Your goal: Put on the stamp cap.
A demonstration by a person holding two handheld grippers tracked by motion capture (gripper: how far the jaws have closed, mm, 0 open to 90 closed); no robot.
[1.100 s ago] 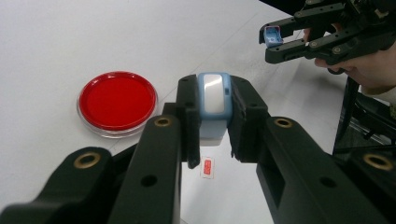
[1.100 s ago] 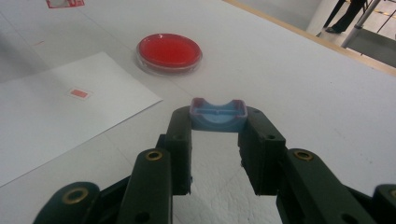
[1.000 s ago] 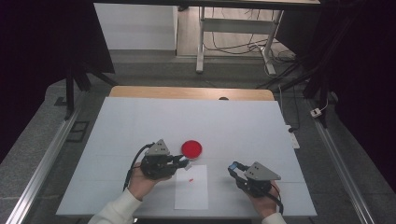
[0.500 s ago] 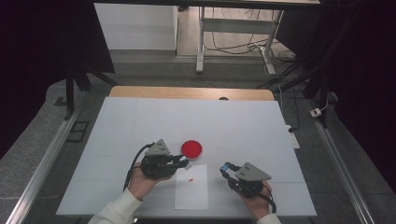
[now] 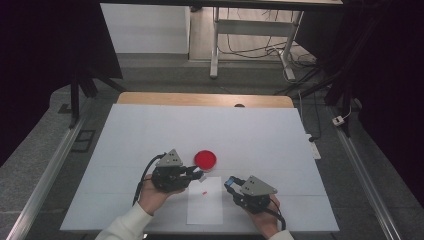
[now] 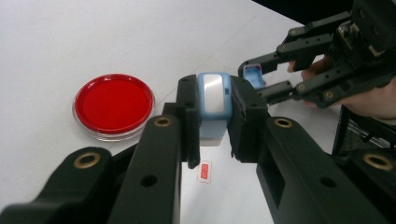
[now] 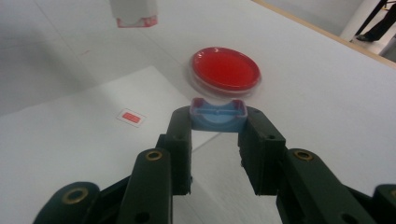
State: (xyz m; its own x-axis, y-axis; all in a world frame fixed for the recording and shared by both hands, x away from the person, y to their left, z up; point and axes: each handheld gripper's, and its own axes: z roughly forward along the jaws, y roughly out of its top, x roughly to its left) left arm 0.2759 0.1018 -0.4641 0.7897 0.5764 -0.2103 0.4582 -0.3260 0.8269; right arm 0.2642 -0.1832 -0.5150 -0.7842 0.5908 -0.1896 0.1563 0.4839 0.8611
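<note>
- The left gripper (image 6: 212, 116) has its jaws clamped on a pale blue stamp body (image 6: 213, 105), gripping it by its two sides, held clear of the desk
- In the right gripper view the underside of that stamp body shows at the top edge as a white block with a red rim (image 7: 135, 14)
- The right gripper (image 7: 217, 121) has its jaws closed on a small blue cap (image 7: 217, 115), an open rectangular tray shape, pinched at its ends between the jaw tips
- In the left gripper view the right gripper is farther off at the upper right, the blue cap at its tips, a hand (image 6: 373, 100) behind it
- A white sheet of paper (image 5: 205, 202) lies flat at the desk's near edge, between the two grippers, with a small red rectangular mark (image 6: 204, 171) printed on it
- A round red dish (image 5: 205, 159) with a clear rim sits on the desk just beyond the paper's far edge, close to the left gripper's tips
- The white desk (image 5: 150, 125) has a wooden strip along its far edge
- A white sleeve (image 5: 122, 225) comes in at the near edge on the left
</note>
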